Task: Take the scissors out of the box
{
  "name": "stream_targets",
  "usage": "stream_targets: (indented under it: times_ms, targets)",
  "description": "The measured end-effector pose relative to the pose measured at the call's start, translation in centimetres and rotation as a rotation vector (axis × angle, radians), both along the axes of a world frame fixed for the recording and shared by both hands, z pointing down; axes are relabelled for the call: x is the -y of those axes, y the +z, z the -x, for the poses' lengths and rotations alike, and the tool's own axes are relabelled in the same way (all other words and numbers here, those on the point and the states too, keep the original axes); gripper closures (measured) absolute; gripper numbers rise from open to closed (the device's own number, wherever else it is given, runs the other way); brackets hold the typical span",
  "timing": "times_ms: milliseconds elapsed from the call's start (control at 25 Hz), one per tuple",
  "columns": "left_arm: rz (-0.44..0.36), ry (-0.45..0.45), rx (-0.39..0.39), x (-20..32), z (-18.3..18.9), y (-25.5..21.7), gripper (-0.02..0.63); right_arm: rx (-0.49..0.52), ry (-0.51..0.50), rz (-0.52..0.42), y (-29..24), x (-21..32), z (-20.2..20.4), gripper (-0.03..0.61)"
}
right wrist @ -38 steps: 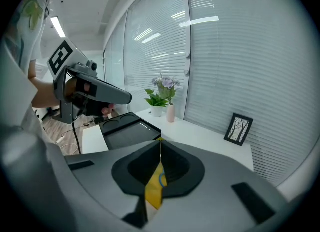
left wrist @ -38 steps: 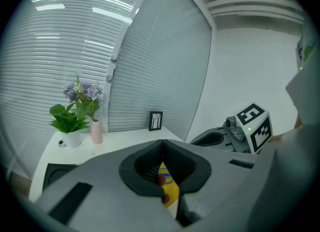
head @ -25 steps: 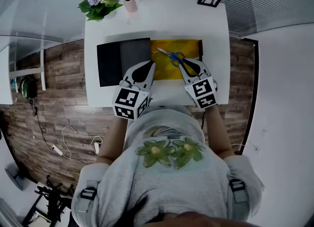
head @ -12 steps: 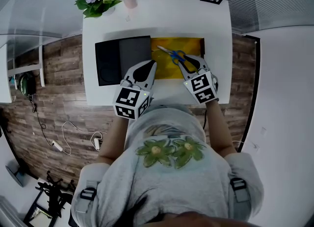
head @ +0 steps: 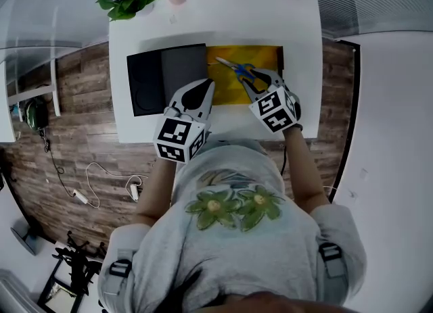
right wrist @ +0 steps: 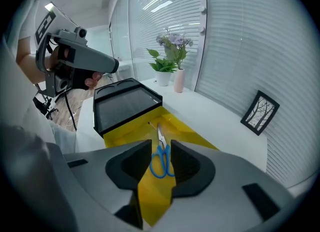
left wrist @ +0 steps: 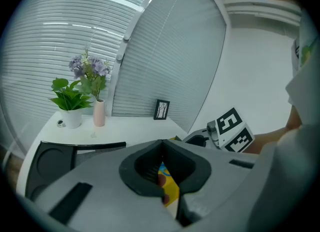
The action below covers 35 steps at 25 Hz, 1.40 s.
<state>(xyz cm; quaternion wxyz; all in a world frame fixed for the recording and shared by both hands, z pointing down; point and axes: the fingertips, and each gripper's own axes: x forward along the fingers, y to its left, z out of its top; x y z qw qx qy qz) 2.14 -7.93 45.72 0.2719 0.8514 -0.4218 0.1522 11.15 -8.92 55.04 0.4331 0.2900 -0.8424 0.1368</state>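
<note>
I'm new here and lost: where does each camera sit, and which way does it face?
Head view: on the person's head, facing steeply down at the white table; grey shirt, arms, left tongs and right tongs show.
Left gripper view: on the left tongs, facing along their shut jaws toward the blinds.
Right gripper view: on the right tongs; blue-handled metal scissors lie between the just-opened jaws, in the yellow-lined box.
Shared: both gripper views show the purple flowers.
</note>
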Motion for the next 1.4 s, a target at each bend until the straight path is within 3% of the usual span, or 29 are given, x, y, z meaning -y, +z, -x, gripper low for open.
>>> stream_targets:
  times_ms: [680, 1400]
  targets:
    - [0.038, 0.017, -0.006, 0.4, 0.5, 2.3, 0.606, -0.066, -0.079, 0.057, 2.2, 0.3, 0.6, 0.443]
    - [0.057, 0.008, -0.012, 0.7, 0.5, 3.0, 0.606, -0.120, -0.094, 0.131, 5.1, 0.1, 0.0, 0.442]
